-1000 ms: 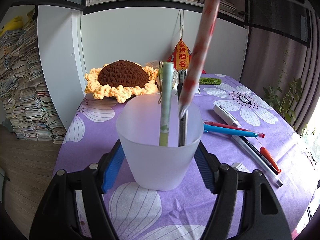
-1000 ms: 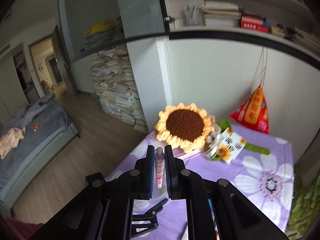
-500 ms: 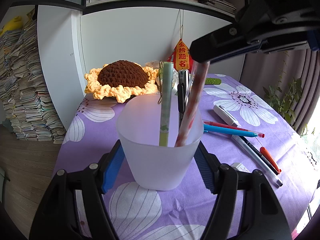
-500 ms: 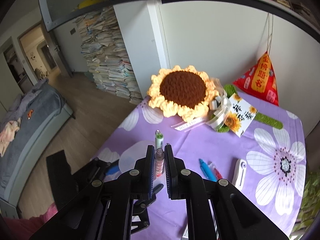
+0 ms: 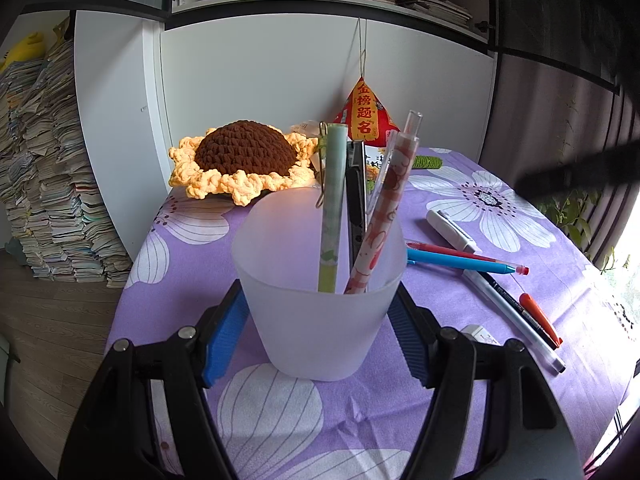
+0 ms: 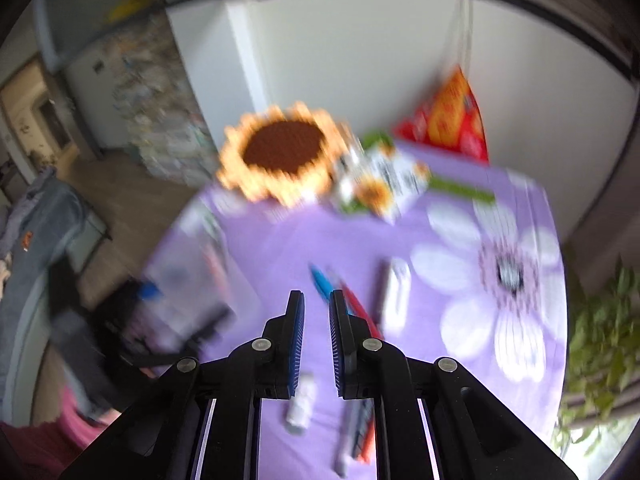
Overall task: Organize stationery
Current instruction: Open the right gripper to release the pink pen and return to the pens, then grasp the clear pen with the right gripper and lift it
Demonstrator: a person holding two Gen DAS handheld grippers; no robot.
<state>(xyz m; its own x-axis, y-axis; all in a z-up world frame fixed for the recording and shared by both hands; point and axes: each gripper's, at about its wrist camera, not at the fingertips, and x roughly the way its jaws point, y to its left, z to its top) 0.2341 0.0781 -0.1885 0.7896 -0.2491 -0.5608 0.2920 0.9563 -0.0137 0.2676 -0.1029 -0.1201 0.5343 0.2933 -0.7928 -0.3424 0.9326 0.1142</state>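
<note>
My left gripper (image 5: pixel 318 312) is shut on a frosted white cup (image 5: pixel 318 300) that stands on the purple flowered tablecloth (image 5: pixel 500 368). In the cup stand a green pen (image 5: pixel 332 208), a black pen (image 5: pixel 355 208) and a pink patterned pen (image 5: pixel 380 220). Loose on the cloth to the right lie a blue pen (image 5: pixel 460 262), a red pen (image 5: pixel 448 251), a white pen (image 5: pixel 512 320), an orange-capped pen (image 5: pixel 540 316) and a white correction tape (image 5: pixel 450 230). My right gripper (image 6: pixel 317 304) is slightly open and empty, above the loose pens (image 6: pixel 324 284); its view is blurred.
A crocheted sunflower (image 5: pixel 240 160) and a red triangular pouch (image 5: pixel 366 120) sit at the table's back by the white wall. A small white eraser (image 5: pixel 478 334) lies by my left gripper's right finger. Stacks of books (image 5: pixel 40 168) stand on the floor at left.
The right gripper let go of the pink patterned pen into the cup, opened slightly, and swung away to the right over the loose pens. The left gripper and cup stayed still.
</note>
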